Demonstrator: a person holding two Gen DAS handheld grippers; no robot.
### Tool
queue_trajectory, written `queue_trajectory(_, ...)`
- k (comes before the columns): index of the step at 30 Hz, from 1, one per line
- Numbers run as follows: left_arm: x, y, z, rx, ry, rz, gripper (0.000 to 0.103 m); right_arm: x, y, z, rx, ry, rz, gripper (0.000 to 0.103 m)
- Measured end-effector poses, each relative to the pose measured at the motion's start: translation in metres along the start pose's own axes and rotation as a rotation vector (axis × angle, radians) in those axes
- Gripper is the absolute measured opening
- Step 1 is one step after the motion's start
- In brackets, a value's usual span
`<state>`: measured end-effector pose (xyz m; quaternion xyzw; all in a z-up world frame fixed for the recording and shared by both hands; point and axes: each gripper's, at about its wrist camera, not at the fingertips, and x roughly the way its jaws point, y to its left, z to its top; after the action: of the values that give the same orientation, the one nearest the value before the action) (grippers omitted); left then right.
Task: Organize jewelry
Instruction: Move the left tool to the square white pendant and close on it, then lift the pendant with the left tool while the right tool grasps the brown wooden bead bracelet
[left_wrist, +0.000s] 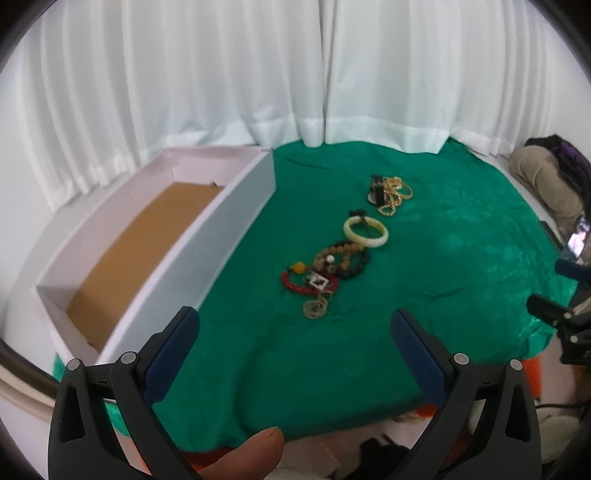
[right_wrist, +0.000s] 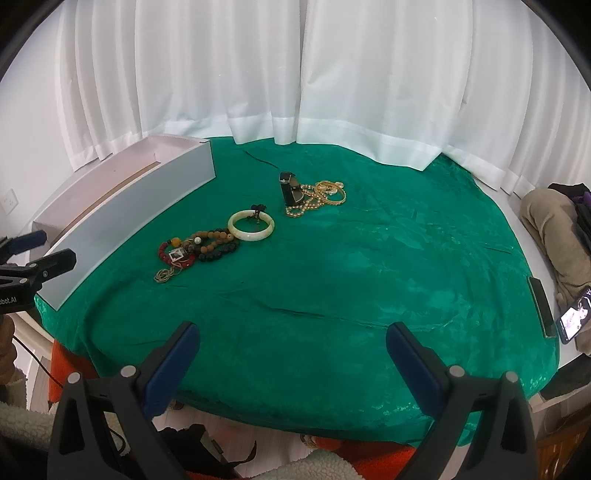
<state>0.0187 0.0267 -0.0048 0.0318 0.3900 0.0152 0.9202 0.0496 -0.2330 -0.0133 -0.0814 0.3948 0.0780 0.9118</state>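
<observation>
Jewelry lies in a row on the green cloth (left_wrist: 424, 266): a pale jade bangle (left_wrist: 365, 229) (right_wrist: 251, 226), brown and black bead bracelets (left_wrist: 343, 260) (right_wrist: 214, 243), a red bead bracelet (left_wrist: 299, 284) (right_wrist: 173, 254), a thin coiled chain (left_wrist: 315, 307) (right_wrist: 166, 275), and gold chains (left_wrist: 395, 195) (right_wrist: 321, 195) beside a black watch (left_wrist: 376, 188) (right_wrist: 288, 190). A long white box (left_wrist: 221, 221) (right_wrist: 136, 210) with a brown bottom stands at the left. My left gripper (left_wrist: 295, 325) and right gripper (right_wrist: 293, 336) both hang open above the cloth's near part, holding nothing.
White curtains (right_wrist: 295, 74) close off the back. At the right edge lie a beige bundle (right_wrist: 554, 225), a lit phone (right_wrist: 574, 317) and a dark flat device (right_wrist: 541, 306). An orange cover (right_wrist: 66, 369) shows below the cloth's front edge. A thumb (left_wrist: 251, 450) rests by the left gripper.
</observation>
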Motion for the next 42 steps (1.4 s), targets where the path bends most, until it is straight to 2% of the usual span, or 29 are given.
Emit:
queue_trajectory(2,0.002,0.002,0.0,0.021,0.006,0.039,0.103,0.001,0.0,0.0,0.003,-0.002,-0.002,0.103)
queue_trajectory(4,0.007,0.009,-0.002,0.02,0.035,0.045,0.103,0.002,0.0,0.0,0.007,0.004,0.0,0.103)
queue_trajectory(9,0.034,0.035,-0.011,-0.113,0.128,-0.027,0.103,0.01,-0.001,-0.001,0.015,0.026,0.008,0.103)
queue_trajectory(11,0.046,0.036,-0.014,-0.133,0.157,-0.042,0.102,0.011,-0.002,0.0,0.013,0.025,0.01,0.103)
queue_trajectory(16,0.085,0.015,-0.014,-0.086,0.197,-0.123,0.102,0.013,-0.002,-0.001,0.019,0.031,0.012,0.103)
queue_trajectory(21,0.129,-0.006,0.003,-0.022,0.173,-0.158,0.101,0.015,-0.007,-0.005,0.033,0.036,0.006,0.103)
queue_trajectory(23,0.147,-0.011,0.009,-0.002,0.174,-0.162,0.094,0.015,-0.01,-0.007,0.043,0.036,0.003,0.103)
queue_trajectory(24,0.154,-0.011,0.01,0.003,0.18,-0.168,0.087,0.015,-0.012,-0.008,0.048,0.038,0.0,0.103)
queue_trajectory(27,0.182,-0.012,0.013,0.001,0.224,-0.173,0.076,0.018,-0.02,-0.011,0.066,0.046,-0.004,0.103)
queue_trajectory(31,0.204,-0.014,0.011,0.011,0.265,-0.145,0.063,0.022,-0.026,-0.014,0.083,0.051,-0.002,0.103)
queue_trajectory(32,0.203,-0.016,0.011,0.026,0.247,-0.13,0.061,0.023,-0.027,-0.014,0.085,0.053,-0.001,0.103)
queue_trajectory(34,0.2,-0.019,0.012,0.058,0.238,-0.138,0.033,0.024,-0.028,-0.015,0.089,0.054,-0.001,0.103)
queue_trajectory(37,0.194,-0.017,0.014,0.041,0.248,-0.185,0.032,0.026,-0.03,-0.015,0.096,0.058,-0.006,0.103)
queue_trajectory(42,0.156,0.008,0.025,-0.057,0.196,-0.248,0.032,0.027,-0.03,-0.013,0.102,0.062,-0.009,0.103)
